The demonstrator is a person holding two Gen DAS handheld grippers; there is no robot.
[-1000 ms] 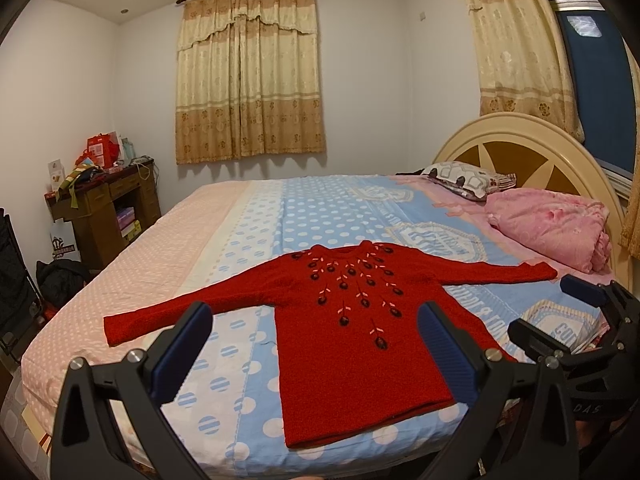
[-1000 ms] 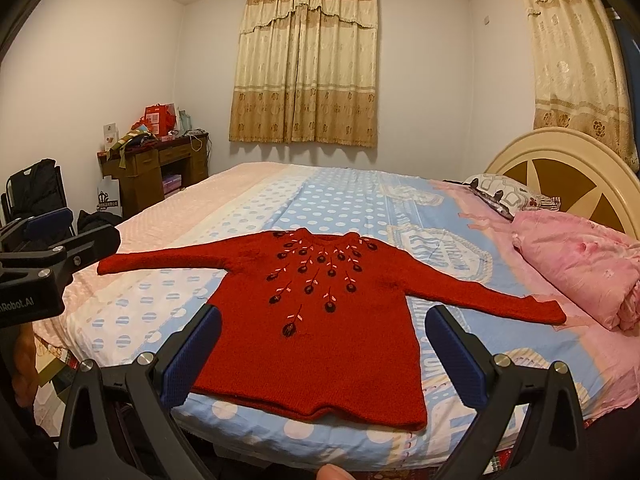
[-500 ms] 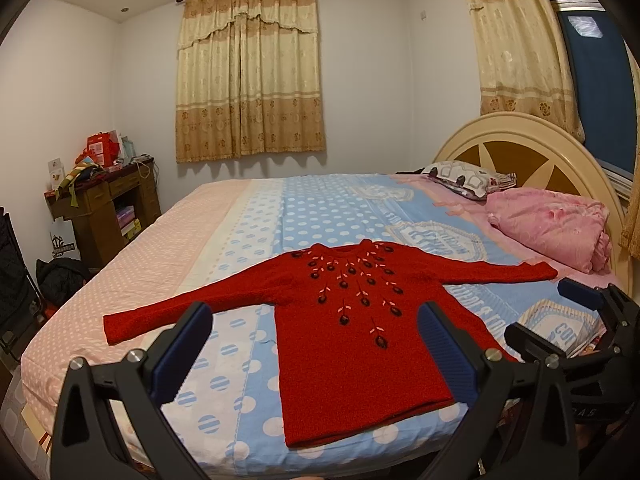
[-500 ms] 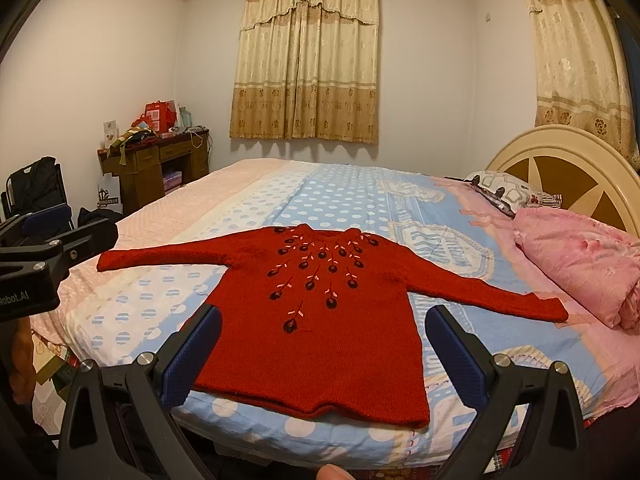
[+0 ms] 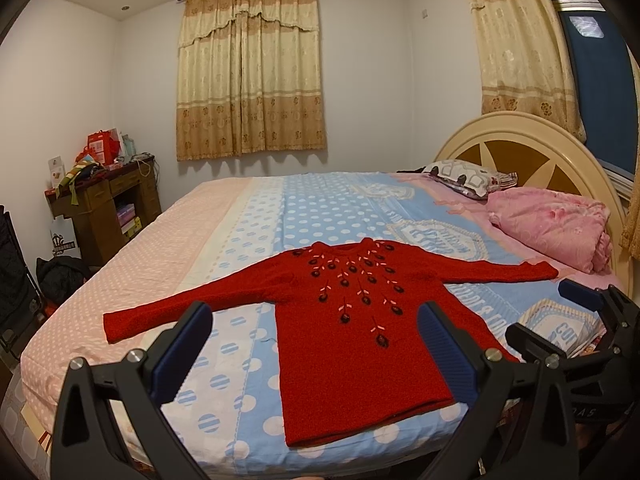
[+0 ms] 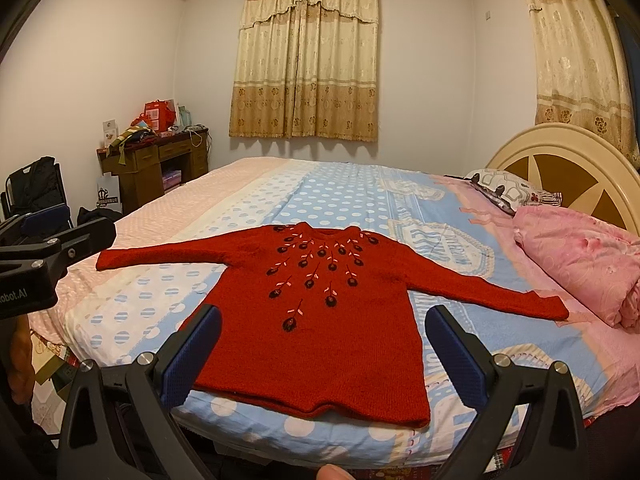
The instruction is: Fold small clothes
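Red knitted sweater (image 5: pixel 352 332) spread flat, front up, on the bed (image 5: pixel 256 216) near its front edge, hem nearest, both sleeves stretched out sideways, neckline toward the far side. Dark embroidered flowers down the chest. Probably soft, limp and fairly light, with a coarse knit that should give good grip and little slip; likely to sag and stretch if lifted by one point. Best taken at a sleeve cuff (image 5: pixel 116 322) or a shoulder and carried across the body, or at the two hem corners for a lengthwise fold, pinching only the top layers and not the sheet beneath.

Left gripper (image 5: pixel 312 344) spread wide and empty, held level before the bed edge, pointing over the hem, not touching the cloth. Right gripper (image 6: pixel 322 344) likewise wide apart, holding nothing, hovering low in front of the hem, aimed at the sweater's middle. Both side by side, close together, each visible at the edge of the other's view. No fold made yet.
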